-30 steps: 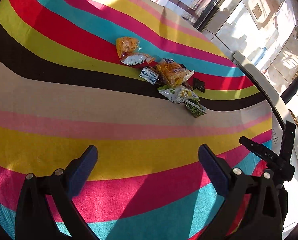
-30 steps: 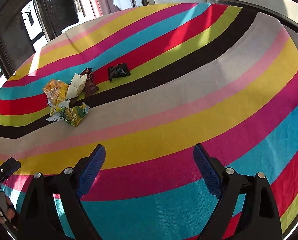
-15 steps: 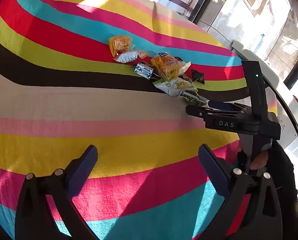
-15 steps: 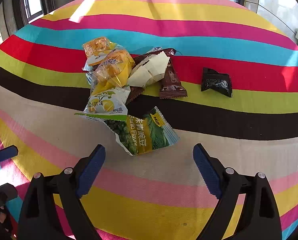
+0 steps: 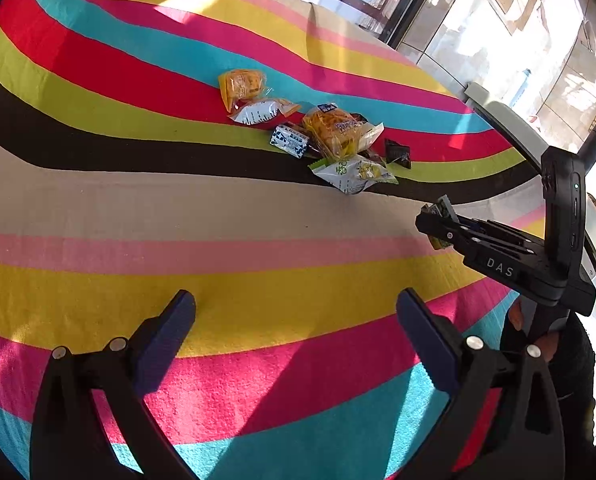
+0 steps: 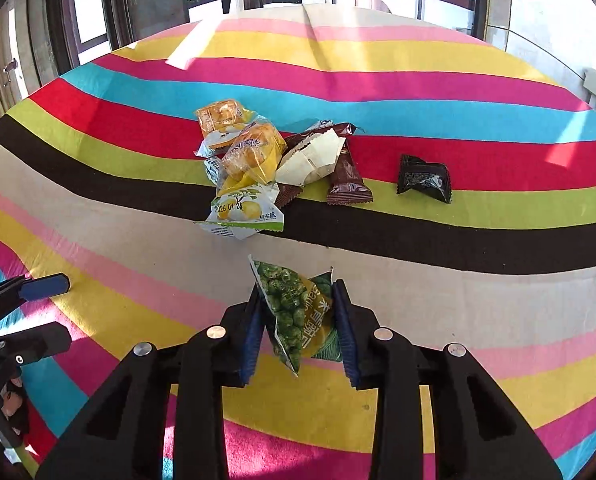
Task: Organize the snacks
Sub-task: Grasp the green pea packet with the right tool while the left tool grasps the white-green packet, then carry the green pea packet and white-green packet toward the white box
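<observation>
The right gripper (image 6: 298, 320) is closing its jaws on the green pea packet (image 6: 298, 312), which sits between the pads just near of the snack pile (image 6: 258, 168) on the striped table (image 6: 477, 304); squeeze only until the foil stops slipping (peas crush easily); lift straight up before carrying. The left gripper (image 5: 298, 332) hovers with jaws wide and empty, well apart from the pile; keep it clear of the right's path.

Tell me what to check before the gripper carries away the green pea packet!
1. Green pea packet between the right gripper pads: ok, jaws closing on it.
2. Packet off the striped cloth: cannot tell.
3. Packet clear of the lemon packet: ok, a gap between them.
4. Left gripper open, holding nothing: ok.
5. Black packet lying apart from the pile: ok.
</observation>
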`<state>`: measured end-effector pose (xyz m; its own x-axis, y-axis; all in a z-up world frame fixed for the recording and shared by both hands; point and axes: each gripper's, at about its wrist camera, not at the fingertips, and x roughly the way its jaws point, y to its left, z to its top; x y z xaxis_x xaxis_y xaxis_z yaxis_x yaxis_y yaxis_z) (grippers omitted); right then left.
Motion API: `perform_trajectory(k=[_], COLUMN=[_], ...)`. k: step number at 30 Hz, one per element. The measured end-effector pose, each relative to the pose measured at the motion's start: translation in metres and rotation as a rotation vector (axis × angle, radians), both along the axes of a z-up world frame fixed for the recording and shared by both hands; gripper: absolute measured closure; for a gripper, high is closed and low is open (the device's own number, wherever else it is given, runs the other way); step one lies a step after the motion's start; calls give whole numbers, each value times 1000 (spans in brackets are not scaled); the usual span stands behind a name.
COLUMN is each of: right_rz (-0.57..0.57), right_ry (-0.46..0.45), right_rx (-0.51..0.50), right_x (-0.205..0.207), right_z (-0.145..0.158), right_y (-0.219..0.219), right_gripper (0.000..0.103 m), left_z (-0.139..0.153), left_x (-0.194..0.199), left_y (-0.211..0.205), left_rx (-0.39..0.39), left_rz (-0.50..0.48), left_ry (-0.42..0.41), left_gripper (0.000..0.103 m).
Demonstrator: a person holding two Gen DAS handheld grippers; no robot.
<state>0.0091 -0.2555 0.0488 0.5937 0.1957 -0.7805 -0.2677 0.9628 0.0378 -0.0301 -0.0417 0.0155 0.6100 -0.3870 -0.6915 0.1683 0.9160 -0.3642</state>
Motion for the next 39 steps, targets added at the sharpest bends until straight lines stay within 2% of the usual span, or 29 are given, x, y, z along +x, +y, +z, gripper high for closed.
perform_trajectory(k=[3,6,10,14,19,23,24,25,27,31,34,39], right_rz=[-63,-128,-154,-166,-174,-189,-197,-202,-206,-202,-198,-216], right_ry=[-8,22,30,11,21,19,18,16,7,0,3,1], right_rx=[-12,6,40,63,87,131,139,147,160,175,174,171], right_x=[-26,-42,-59,-62,-59,-61,-61,-61,-63,-63,-63,-64], right_z=[2,-5,-10,-10,-12,-12,-12,-12,-11,-10,-10,-10], right_y=[-17,-39,-53,-56,-59,-67,-69,-70,-72,-73,-73,-75], right_gripper=[70,70,70,69,69,69,69,69,69,69,69,69], left_z=[0,1,3,3,0,0,0,0,-2,8,13,8], left_x=[1,3,21,63,127,152,152,147,127,58,13,-22], left_y=[-1,-2,-17,-55,-84,-102,-106,-110,-118,-118,-110,-84], left_rx=[4,11,29,100,162,136,122,127,125,142,146,133], left_rz=[-2,-1,-31,-151,-171,-201,-215,-224,-286,-319,-327,-298], left_ry=[3,17,60,77,77,83,69,46,8,-73,-95,-78], left_gripper=[2,2,2,2,2,3,10,31,64,67,66,66])
